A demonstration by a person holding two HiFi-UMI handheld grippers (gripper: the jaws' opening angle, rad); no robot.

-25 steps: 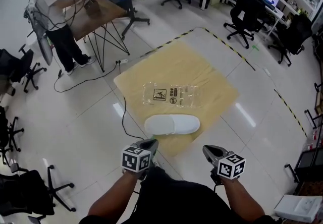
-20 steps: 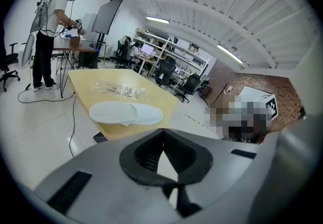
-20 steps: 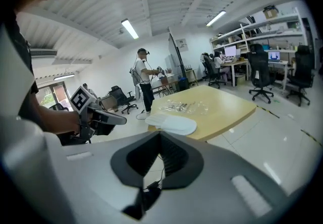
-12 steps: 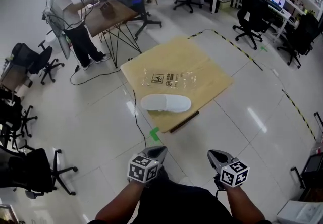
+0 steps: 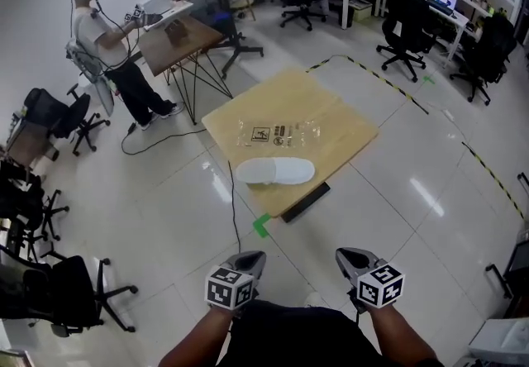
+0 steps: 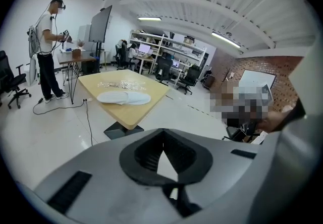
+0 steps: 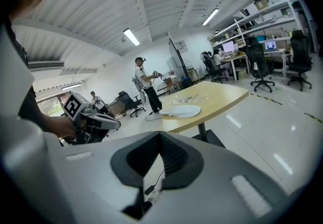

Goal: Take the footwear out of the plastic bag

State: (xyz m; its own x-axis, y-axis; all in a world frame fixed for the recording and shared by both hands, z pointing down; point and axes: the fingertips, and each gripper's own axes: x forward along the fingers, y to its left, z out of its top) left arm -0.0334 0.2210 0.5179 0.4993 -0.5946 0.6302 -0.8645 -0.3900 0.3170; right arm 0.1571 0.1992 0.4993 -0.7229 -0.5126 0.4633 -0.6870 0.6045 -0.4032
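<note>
No word or number is legible anywhere; the plastic bag point(image 5: 285, 132) on the bench point(image 5: 347, 130) bears small black printed symbols, one a boxed pictogram toward its nine o'clock end, too small to make out; the cubes on the left gripper point(image 5: 248, 259) and right gripper point(image 5: 351, 258) carry black-and-white square markers; yellow-and-black striped tape point(image 5: 388, 84) lines the floor point(image 5: 165, 192) at the bench's two o'clock.

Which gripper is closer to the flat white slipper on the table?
Left, slightly. The left gripper hangs nearly straight back from the white slipper; the right gripper hangs back and to its right.
</note>
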